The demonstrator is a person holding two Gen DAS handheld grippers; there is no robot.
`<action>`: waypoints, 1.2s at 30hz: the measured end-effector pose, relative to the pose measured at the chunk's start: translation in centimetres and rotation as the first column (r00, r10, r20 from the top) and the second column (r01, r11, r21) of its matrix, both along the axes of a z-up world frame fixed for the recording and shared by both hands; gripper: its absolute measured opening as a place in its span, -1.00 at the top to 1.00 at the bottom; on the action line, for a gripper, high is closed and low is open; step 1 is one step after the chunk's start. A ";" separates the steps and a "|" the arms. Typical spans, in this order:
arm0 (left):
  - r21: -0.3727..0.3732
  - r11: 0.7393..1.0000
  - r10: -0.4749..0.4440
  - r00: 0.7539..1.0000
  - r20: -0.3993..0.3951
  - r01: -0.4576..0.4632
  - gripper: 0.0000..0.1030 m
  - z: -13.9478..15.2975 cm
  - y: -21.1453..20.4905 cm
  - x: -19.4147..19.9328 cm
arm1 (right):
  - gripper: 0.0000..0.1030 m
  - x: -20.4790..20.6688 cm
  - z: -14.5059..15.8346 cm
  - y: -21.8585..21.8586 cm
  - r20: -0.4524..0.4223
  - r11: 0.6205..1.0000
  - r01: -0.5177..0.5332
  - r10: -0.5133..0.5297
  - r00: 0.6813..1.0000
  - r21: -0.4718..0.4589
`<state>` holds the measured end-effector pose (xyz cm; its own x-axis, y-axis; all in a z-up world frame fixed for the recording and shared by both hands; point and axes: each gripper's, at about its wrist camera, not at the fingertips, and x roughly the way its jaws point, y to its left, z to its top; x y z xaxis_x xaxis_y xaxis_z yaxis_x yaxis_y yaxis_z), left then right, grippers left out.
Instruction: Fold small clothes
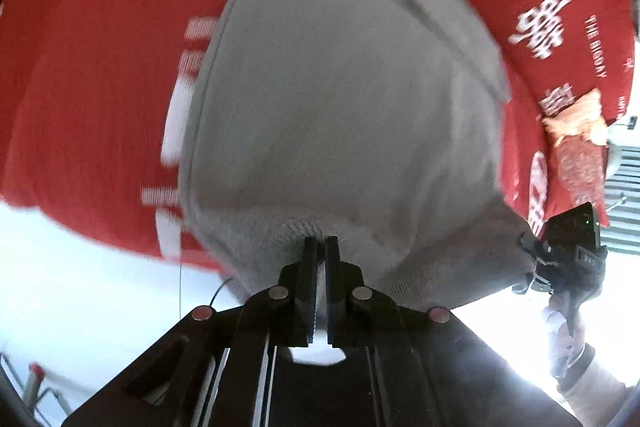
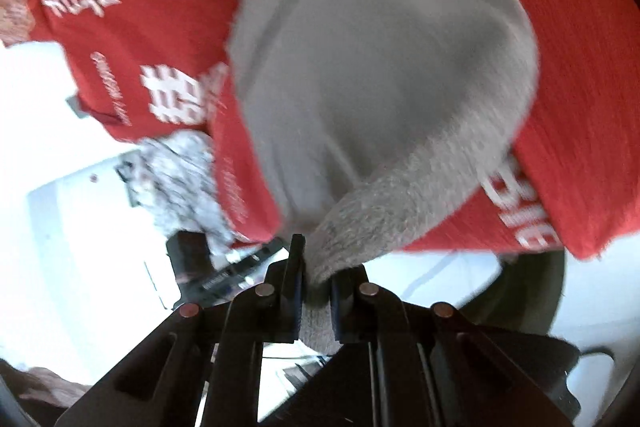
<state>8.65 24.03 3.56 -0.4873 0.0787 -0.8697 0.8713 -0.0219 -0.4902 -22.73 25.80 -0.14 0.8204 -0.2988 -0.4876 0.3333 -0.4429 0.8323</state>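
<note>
Left tool (image 1: 319, 247): jaws closed tight on the ribbed hem of the grey garment (image 1: 340, 99), mid-edge.
Right tool (image 2: 316, 267): jaws pinched on a bunched hem corner of the same garment; also seen from the left wrist at far right (image 1: 536, 259).
Garment position: spreads away from both tools over the red cloth (image 1: 88, 75), hem edge strung between them.
Key relation: long axis runs forward from the held hem; both hands equally near.
Hidden: far end cut off, blurred; surface under the cloth unseen.
</note>
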 end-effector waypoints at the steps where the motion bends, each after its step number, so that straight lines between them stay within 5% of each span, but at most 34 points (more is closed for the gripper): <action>1: -0.015 1.000 -0.002 1.000 -0.002 0.002 0.93 0.6 -1.0 -0.1 | 0.77 -0.5 0.8 -0.9 0.015 0.999 0.028 -0.027 1.000 -0.028; 7: -0.164 0.987 0.014 0.998 0.062 -0.004 0.92 3.9 -7.1 -1.3 | 0.82 -3.4 3.6 -7.6 0.082 0.972 0.188 -0.177 0.981 -0.142; 11: -0.194 0.981 0.029 0.987 0.160 0.002 0.92 4.6 -10.8 -1.4 | 0.82 -5.7 2.5 -11.6 0.012 0.975 0.202 -0.201 0.979 -0.097; 16: -0.113 0.993 0.000 0.980 0.197 0.022 0.92 2.5 -10.3 -1.1 | 0.69 -4.4 1.7 -14.0 -0.197 0.999 -0.037 0.039 0.980 0.014; 17: -0.084 0.996 -0.007 0.980 0.197 0.024 0.92 1.9 -9.7 -0.9 | 0.28 -3.4 2.0 -14.1 -0.240 0.995 -0.100 0.102 0.965 0.021; 18: -0.067 0.997 -0.013 0.980 0.198 0.026 0.92 1.4 -9.2 -0.6 | -0.29 -2.2 2.4 -14.2 -0.295 0.986 -0.161 0.163 0.941 0.030; 19: -0.043 0.999 -0.017 0.978 0.206 0.027 0.92 0.8 -8.5 -0.4 | -0.43 -0.9 2.9 -14.3 -0.361 0.974 -0.224 0.221 0.906 0.034; 21: -0.006 1.000 -0.020 0.976 0.217 0.022 0.92 0.2 -7.7 0.2 | -0.45 1.7 3.7 -14.8 -0.467 0.937 -0.349 0.322 0.824 0.032; 25: 0.009 0.999 -0.050 0.970 0.237 0.050 0.92 0.0 -6.4 -0.4 | -0.45 6.9 3.8 -16.4 -0.677 0.820 -0.566 0.466 0.569 0.088; 28: -0.001 0.995 -0.097 0.967 0.234 0.100 0.92 0.6 -5.9 -1.0 | -0.45 9.9 3.1 -17.3 -0.745 0.731 -0.668 0.523 0.414 0.141; 31: -0.020 0.994 -0.100 0.975 0.197 0.106 0.85 1.7 -5.4 -0.8 | -0.45 11.5 2.4 -17.4 -0.759 0.673 -0.724 0.547 0.352 0.149; 32: -0.024 0.994 -0.096 0.976 0.196 0.102 0.64 1.9 -5.3 -0.8 | -0.45 12.0 2.1 -17.6 -0.761 0.662 -0.734 0.552 0.341 0.151; 33: -0.026 0.995 -0.084 0.977 0.197 0.091 -0.35 2.0 -5.1 -0.5 | -0.45 12.4 1.7 -17.7 -0.765 0.652 -0.742 0.556 0.325 0.159; 34: -0.035 0.996 -0.070 0.974 0.213 0.079 -1.00 2.2 -5.0 -0.4 | -0.45 12.9 0.9 -17.8 -0.767 0.635 -0.749 0.571 0.291 0.189; 35: -0.069 0.995 -0.050 0.970 0.239 0.069 -0.98 2.6 -4.8 -0.3 | -0.35 13.2 0.4 -18.2 -0.765 0.622 -0.754 0.585 0.268 0.211; 36: -0.072 0.995 -0.054 0.966 0.251 0.074 -0.98 2.7 -4.7 -0.1 | 0.20 13.6 0.1 -18.0 -0.768 0.601 -0.764 0.596 0.233 0.235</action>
